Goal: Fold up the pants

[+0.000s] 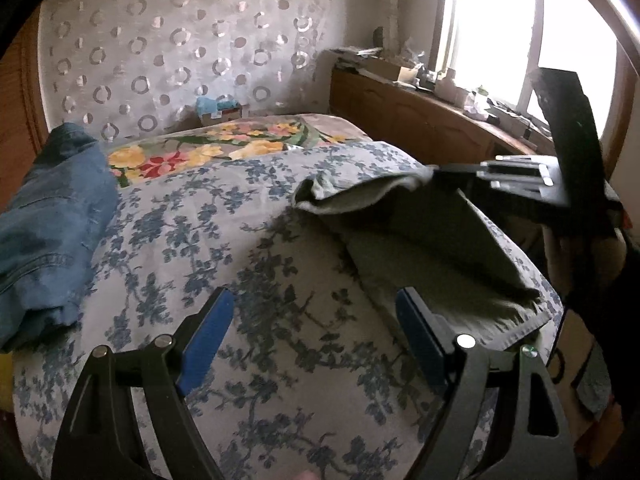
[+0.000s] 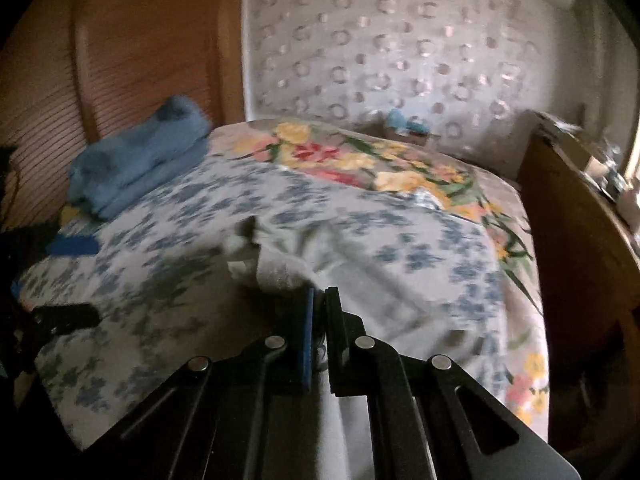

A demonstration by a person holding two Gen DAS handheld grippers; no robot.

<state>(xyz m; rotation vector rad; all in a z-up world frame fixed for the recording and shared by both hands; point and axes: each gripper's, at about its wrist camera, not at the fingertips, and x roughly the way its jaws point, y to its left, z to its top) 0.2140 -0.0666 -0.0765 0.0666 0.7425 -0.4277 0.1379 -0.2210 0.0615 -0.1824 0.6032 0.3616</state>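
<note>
Grey-green pants lie on the right side of your bed, partly folded, one end lifted clear of the blue-flowered bedspread while the lower layer rests flat near the bed's right edge. Your right gripper has its jaws pressed together on a pale fold of that cloth; seen from the left wrist, the same gripper reaches in from the right and holds the raised corner above the spread. The cloth sags from that corner toward the flat part beneath.

Your left gripper hangs over the bedspread with its blue-padded fingers spread wide and nothing between them. The right-hand finger stands just beside the near edge of the pants; whether it touches the fabric cannot be told.

A folded pair of blue jeans sits at the left edge of the bed, well apart from the grey-green pair. Beyond the blue-flowered spread, a cover with yellow and red flowers runs to the head of the bed, against a wall papered with silver rings. A wooden cabinet lines the right side under a bright window, its top crowded with small items too blurred to name. The right wrist view is smeared by motion.
</note>
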